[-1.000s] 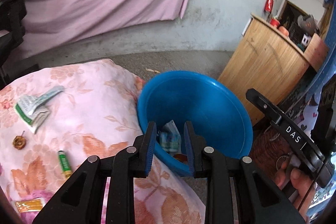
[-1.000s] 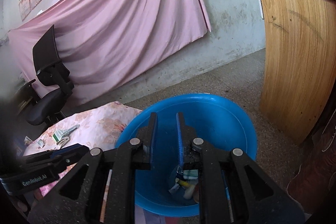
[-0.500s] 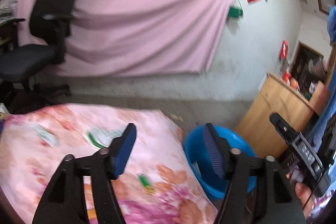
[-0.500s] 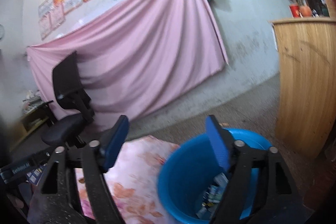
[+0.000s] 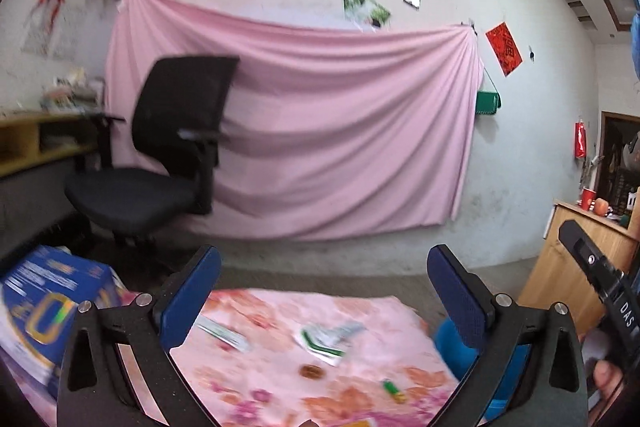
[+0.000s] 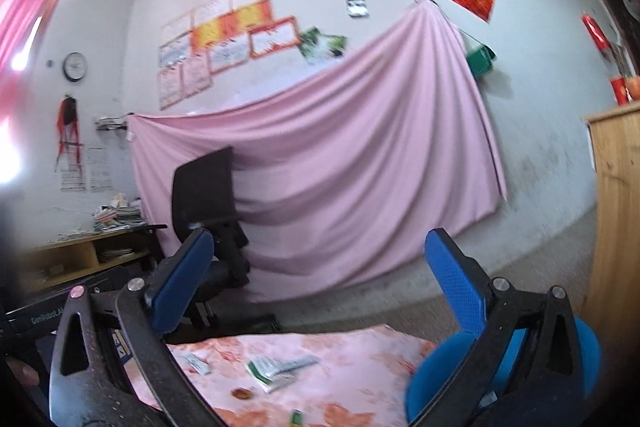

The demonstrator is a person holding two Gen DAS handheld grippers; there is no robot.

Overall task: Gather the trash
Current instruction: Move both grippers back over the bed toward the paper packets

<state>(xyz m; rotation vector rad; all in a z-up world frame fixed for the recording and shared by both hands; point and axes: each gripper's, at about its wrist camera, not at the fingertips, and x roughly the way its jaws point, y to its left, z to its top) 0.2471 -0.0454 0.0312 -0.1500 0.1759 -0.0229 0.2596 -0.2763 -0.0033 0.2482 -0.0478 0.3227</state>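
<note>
Both grippers stand open and empty, raised above a pink floral cloth (image 5: 360, 311) (image 6: 352, 351). The left gripper (image 5: 324, 291) looks over scattered trash: a green and white wrapper (image 5: 324, 339), a flat white packet (image 5: 224, 333), a small brown round piece (image 5: 311, 371) and a little green item (image 5: 391, 387). The right gripper (image 6: 320, 283) shows the same green and white wrapper (image 6: 276, 371), white packet (image 6: 196, 365), brown piece (image 6: 242, 393) and green item (image 6: 295, 418). A blue basin (image 5: 452, 343) (image 6: 440, 379) sits at the cloth's right edge, mostly hidden behind each right finger.
A black office chair (image 5: 168, 147) (image 6: 208, 211) stands behind the cloth before a pink wall drape (image 5: 340, 131). A blue printed box (image 5: 44, 303) lies at left, a wooden cabinet (image 5: 572, 267) (image 6: 616, 211) at right. A hand (image 5: 604, 375) holds the other gripper's black body.
Both grippers opened wide and tilted up and away from the blue basin, so the views swung from its inside to the cloth, chair and wall.
</note>
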